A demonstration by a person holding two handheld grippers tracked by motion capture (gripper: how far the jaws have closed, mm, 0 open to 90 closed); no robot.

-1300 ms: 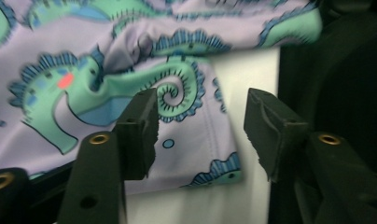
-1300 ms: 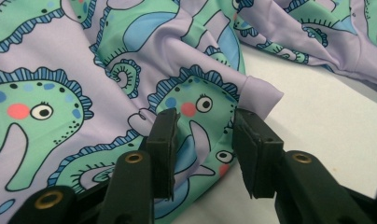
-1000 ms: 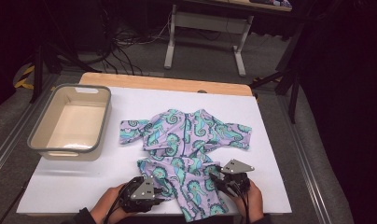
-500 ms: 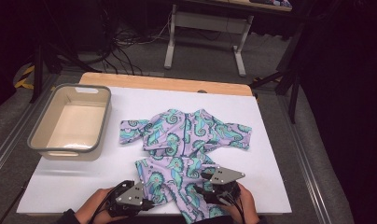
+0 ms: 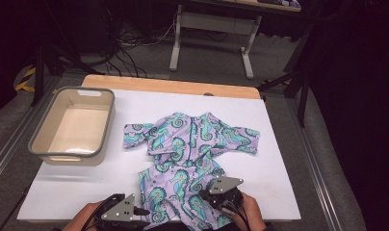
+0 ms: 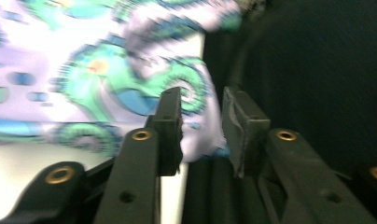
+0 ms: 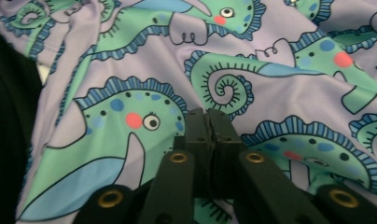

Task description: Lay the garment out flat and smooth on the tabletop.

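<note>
Seahorse-print garment [image 5: 190, 149] flat on table [image 5: 279, 159], right gripper [image 7: 207, 116] pinching

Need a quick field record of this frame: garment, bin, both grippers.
garment: seahorse-print romper, spread flat on the white table, legs at the near edge
bin: empty grey-rimmed tub, left of the romper, apart from it
left gripper: jaws parted around a leg hem, having just opened wider
right gripper: jaws together, over the fabric; grip unclear

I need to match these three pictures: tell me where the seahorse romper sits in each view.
High view: seahorse romper spread mid-table, legs toward the near edge.
Left gripper view: its hem lies between the open claw's pads.
Right gripper view: fabric all around the shut claw.
Shared landmark: the green seahorse print.
</note>
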